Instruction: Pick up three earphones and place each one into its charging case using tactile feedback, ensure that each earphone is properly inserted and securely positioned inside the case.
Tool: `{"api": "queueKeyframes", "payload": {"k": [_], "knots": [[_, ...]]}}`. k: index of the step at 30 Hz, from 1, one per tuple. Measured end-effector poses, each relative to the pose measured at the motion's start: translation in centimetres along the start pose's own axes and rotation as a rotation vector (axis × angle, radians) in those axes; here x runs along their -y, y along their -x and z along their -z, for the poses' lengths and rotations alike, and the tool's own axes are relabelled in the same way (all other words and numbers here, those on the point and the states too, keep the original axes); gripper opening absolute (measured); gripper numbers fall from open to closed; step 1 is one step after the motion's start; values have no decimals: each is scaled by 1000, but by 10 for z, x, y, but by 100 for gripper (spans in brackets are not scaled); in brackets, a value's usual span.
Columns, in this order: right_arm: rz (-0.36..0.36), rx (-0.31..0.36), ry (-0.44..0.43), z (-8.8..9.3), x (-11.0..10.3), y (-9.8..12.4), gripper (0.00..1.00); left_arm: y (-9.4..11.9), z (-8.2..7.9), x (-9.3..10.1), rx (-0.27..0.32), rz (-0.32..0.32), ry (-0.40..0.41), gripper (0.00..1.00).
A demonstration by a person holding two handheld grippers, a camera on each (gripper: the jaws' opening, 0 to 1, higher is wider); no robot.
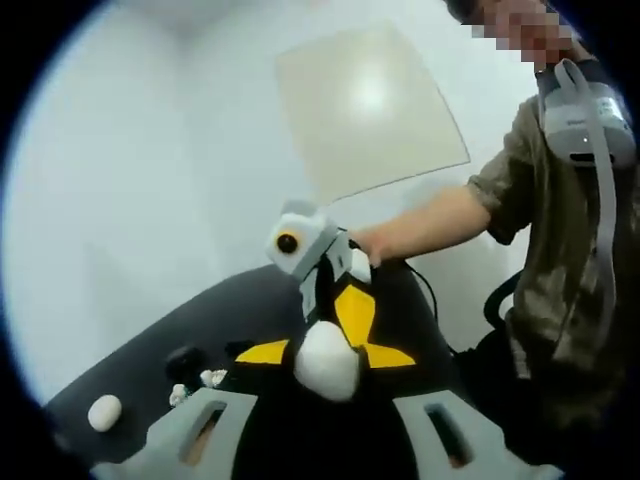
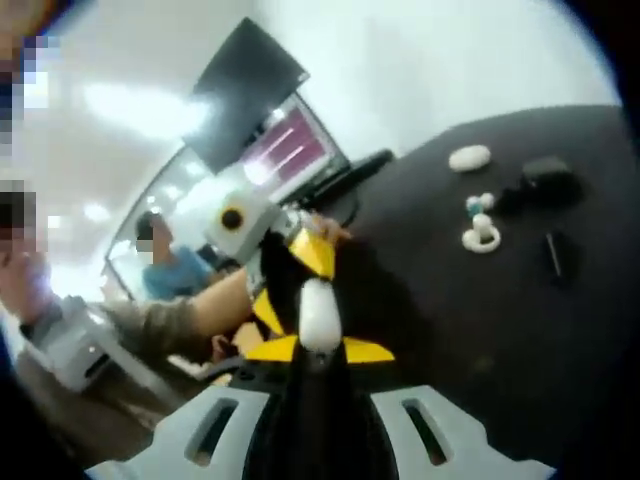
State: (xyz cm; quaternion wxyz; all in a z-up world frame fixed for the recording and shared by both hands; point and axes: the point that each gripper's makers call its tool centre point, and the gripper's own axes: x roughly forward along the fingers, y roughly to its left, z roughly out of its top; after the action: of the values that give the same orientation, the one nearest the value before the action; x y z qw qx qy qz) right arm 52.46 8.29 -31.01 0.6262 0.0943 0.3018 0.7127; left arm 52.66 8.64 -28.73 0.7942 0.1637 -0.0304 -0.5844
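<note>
A white oval charging case (image 1: 325, 365) is held up above the dark table (image 1: 150, 350). My left gripper (image 1: 325, 352) is shut on it, with a yellow pad on each side. My right gripper (image 1: 345, 300) comes in from the far side and meets the same case from above. In the right gripper view that case (image 2: 320, 305) appears edge-on, with my right gripper (image 2: 318, 348) shut on it and my left gripper (image 2: 305, 255) facing it. On the table lie loose white earphones (image 2: 482, 235), another white case (image 2: 470, 157) and a black case (image 2: 548, 180).
A person's arm (image 1: 430, 225) reaches in from the right, the body close behind. Loose earphones (image 1: 212, 378), a black case (image 1: 185, 362) and a white case (image 1: 104, 412) lie low left. A monitor (image 2: 285, 150), a keyboard (image 2: 350, 170) and a small black item (image 2: 555, 252) are around.
</note>
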Motion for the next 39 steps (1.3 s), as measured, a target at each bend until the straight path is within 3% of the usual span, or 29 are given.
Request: {"api": "queueKeyframes", "payload": {"k": [4, 6, 10, 15, 19, 21, 23, 25, 26, 27, 28, 30, 31, 34, 36, 39], "knots": [[-17, 11, -23, -1, -3, 2, 17, -1, -1, -1, 11, -10, -15, 36], [4, 24, -29, -3, -1, 2, 17, -3, 10, 1, -55, -6, -39, 36], [40, 49, -17, -5, 3, 4, 17, -8, 19, 0, -101, -7, -43, 34], [47, 49, -46, -6, 4, 4, 17, -11, 20, -3, -97, -30, -24, 31], [51, 57, -117, -8, 8, 3, 17, -12, 22, -9, -103, -59, -43, 28], [63, 67, -31, -9, 7, 3, 18, -11, 22, -10, -103, -59, -28, 27], [148, 113, 201, -15, 14, 9, 21, -11, 22, -10, -103, -59, -15, 27], [236, 229, 467, -31, 12, 23, 25, -10, 21, -10, -104, -51, 13, 27], [285, 314, 549, -43, 11, 34, 26, -10, 21, -10, -104, -46, 32, 27], [295, 388, 547, -52, 8, 44, 26, -9, 21, -10, -106, -37, 49, 27], [256, 454, 481, -59, 3, 51, 26, -8, 21, -9, -106, -29, 64, 27], [209, 477, 458, -63, 1, 54, 27, -8, 21, -5, -104, -4, 96, 27], [202, 462, 481, -60, -1, 51, 28, -8, 20, -2, -102, 10, 112, 27], [138, 307, 567, -38, -9, 28, 33, -8, 21, 0, -99, 32, 136, 27], [131, 195, 595, -22, -5, 16, 36, -8, 21, 1, -100, 38, 148, 27], [128, 85, 605, -7, 2, 6, 37, -9, 21, 1, -99, 37, 156, 27]]}}
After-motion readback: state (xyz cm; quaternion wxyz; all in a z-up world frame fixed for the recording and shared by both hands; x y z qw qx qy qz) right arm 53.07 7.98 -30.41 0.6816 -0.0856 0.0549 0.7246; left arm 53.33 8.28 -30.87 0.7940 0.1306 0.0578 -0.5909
